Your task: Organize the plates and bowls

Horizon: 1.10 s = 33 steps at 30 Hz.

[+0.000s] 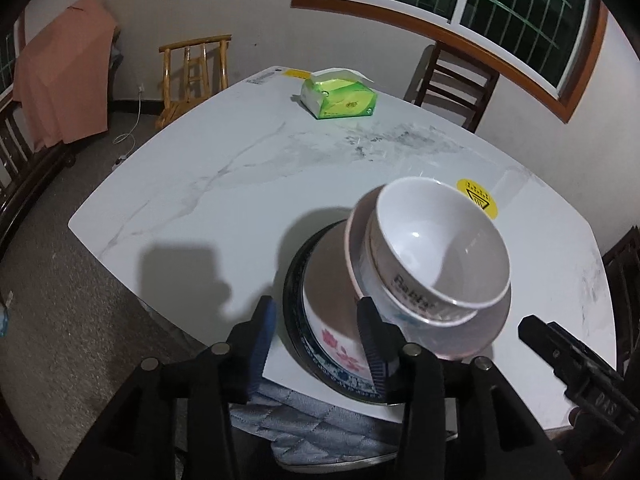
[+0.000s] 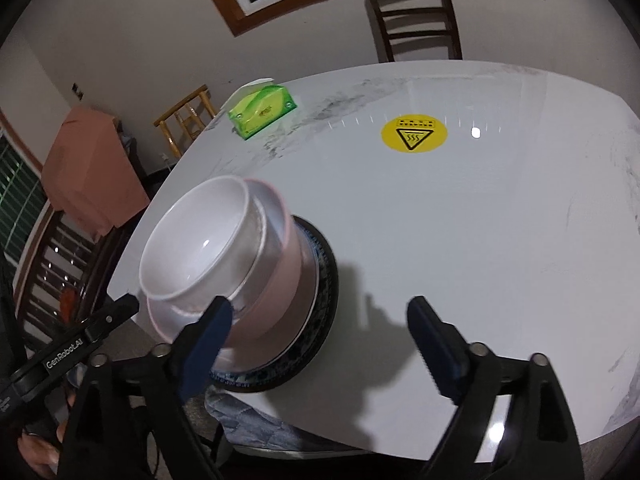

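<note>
With both tools parted, stacked bowls [image 1: 436, 248] crowd table's [image 1: 200, 184] near edge.

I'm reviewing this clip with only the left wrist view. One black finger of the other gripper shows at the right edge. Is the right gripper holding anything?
Observer: No. In the right wrist view the right gripper stands wide open, with only bare table in the gap.
Operator: Where is the stack relative to it?
Observer: The white bowl, pink bowl and dark-rimmed plate sit on the left of that picture, partly behind one finger. None of the stack is in the gap.
Operator: What is the yellow patch half hidden behind the bowl?
Observer: A round yellow sticker with a black triangle holding wavy lines, seen whole there.
</note>
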Tool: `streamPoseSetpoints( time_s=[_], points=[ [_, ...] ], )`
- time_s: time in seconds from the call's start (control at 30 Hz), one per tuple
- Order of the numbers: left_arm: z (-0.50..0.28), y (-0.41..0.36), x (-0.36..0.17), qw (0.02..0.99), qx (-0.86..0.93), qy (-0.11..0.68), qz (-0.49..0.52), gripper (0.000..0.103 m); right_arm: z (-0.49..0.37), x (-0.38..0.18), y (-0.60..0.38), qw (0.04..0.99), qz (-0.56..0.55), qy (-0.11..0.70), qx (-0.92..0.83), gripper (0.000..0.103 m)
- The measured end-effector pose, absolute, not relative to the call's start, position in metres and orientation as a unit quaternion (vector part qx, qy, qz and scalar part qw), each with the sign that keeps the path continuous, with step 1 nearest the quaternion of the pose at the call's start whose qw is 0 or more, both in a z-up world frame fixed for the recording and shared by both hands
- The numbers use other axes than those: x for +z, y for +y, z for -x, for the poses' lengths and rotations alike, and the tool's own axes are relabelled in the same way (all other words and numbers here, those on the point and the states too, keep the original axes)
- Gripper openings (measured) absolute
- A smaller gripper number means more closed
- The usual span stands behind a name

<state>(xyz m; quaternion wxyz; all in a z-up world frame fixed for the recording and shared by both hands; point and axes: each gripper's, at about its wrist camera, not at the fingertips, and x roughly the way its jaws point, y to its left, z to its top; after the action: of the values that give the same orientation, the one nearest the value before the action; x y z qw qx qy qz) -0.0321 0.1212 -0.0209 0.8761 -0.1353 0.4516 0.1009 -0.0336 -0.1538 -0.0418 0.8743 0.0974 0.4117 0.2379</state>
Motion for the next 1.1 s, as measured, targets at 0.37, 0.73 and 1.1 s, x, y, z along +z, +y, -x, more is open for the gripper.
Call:
streamPoseSetpoints(
  time_s=[0.37, 0.73, 1.1],
  points=[
    [0.042, 0.108, -0.027, 0.879, 0.115, 0.452, 0.099, 0.054, 0.061, -0.046, -0.13, 0.881, -0.048, 0.389, 0.267, 0.102],
    [0.043, 0.108, -0.035, 0.875, 0.111, 0.46, 0.097, 0.054, 0.065, -0.053, -0.121, 0.876, -0.045, 0.396, 0.271, 0.102],
    [0.042, 0.109, -0.039, 0.873, 0.114, 0.465, 0.096, 0.054, 0.069, -0.057, -0.111, 0.873, -0.033, 0.403, 0.274, 0.102]
  ],
)
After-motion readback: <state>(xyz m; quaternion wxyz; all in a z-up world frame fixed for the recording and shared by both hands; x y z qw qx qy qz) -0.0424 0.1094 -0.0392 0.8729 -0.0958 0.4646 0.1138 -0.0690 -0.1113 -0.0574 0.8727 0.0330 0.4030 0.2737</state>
